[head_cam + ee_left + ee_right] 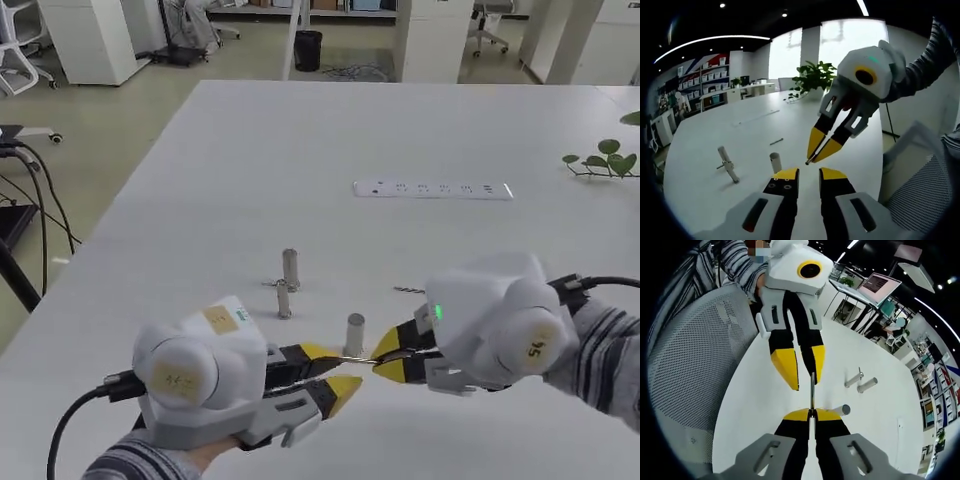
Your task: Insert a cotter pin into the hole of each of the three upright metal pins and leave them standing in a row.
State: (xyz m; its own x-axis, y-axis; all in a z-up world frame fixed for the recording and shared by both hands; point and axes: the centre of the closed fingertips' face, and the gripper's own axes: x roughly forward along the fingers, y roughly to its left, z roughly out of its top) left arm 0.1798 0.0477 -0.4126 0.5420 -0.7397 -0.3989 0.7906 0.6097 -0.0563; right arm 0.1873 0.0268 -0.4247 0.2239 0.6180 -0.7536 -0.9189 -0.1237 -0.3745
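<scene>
"Cotter pin (812, 386): state its position."

"Clamped at one end between the closed jaws of the right gripper (811, 413). It lies level above the bench (300, 150), and its free end points at the left gripper (804, 381)."

"Left gripper condition?"

"Released. Its jaws stand apart with nothing between the pads. The free end of the cotter pin sits beside one yellow fingertip (816, 362). Contact cannot be confirmed."

"Metal pins?"

"Three, all upright, toward the near edge of the bench and closer to its left edge than its right. The nearest metal pin (354, 333) stands just behind the two gripper tips. The middle pin (284, 298) carries a cross-piece through its upper part. The rear pin (290, 268) stands just beyond the middle one."

"Other items on the bench?"

"A loose cotter pin (408, 290) lies flat to the right of the metal pins. A power strip (432, 189) lies farther back, near the middle. Plant leaves (603, 160) reach in over the right edge."
</scene>
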